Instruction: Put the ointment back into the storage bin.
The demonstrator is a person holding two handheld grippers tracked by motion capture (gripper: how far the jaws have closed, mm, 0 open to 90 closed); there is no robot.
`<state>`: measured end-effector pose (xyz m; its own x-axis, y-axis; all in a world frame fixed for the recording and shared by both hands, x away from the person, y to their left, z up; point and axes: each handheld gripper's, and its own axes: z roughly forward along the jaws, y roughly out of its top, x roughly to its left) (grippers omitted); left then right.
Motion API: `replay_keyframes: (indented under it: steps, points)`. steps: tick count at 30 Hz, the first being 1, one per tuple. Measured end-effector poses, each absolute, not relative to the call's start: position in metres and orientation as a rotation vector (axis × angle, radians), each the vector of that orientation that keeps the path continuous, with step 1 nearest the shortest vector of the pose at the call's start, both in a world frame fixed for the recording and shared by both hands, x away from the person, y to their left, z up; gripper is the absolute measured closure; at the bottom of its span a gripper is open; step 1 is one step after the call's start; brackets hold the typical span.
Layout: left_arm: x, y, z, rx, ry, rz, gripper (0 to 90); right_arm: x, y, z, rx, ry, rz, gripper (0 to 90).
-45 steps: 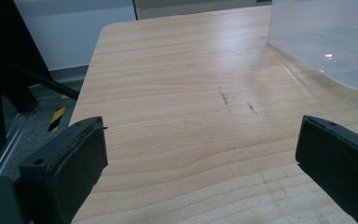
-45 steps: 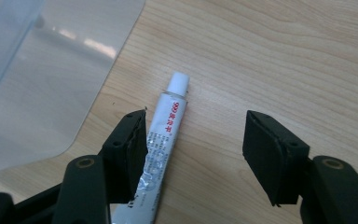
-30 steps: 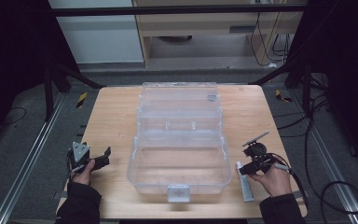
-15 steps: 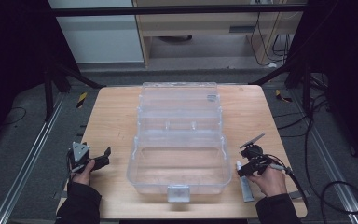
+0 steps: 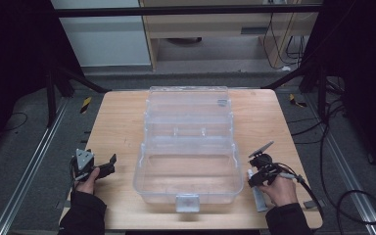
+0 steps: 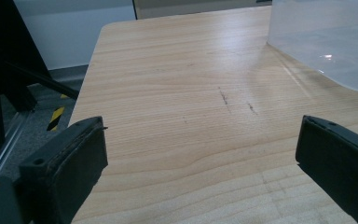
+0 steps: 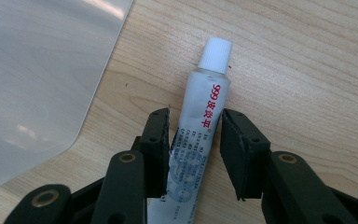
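Right tongs (image 7: 195, 149): jaws straddle a small white tube (image 7: 200, 126) that lies flat on the wooden surface (image 5: 122, 122), just right of the clear plastic box (image 5: 188, 147). One jaw touches the tube's side; the other stands slightly off it, so the jaws are not closed on it. The tube's long axis runs along the jaws, with its white cap (image 7: 216, 53) pointing away from the hand. In the high view the tube (image 5: 258, 198) lies near the surface's front right edge.

Left tongs (image 6: 200, 158): jaws wide apart, holding nothing, over bare wood left of the box.
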<state>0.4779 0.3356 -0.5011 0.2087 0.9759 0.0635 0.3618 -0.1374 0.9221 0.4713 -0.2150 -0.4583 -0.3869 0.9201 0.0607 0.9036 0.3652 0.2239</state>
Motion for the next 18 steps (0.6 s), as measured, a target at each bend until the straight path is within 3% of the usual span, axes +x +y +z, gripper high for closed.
replay_keyframes:
  steps: [18]
  points:
    - [0.478, 0.3356, -0.5011, 1.651, 1.279, 0.928, 1.4, 0.4734, -0.21, -0.465, 1.675, 2.555, 0.279, 69.4]
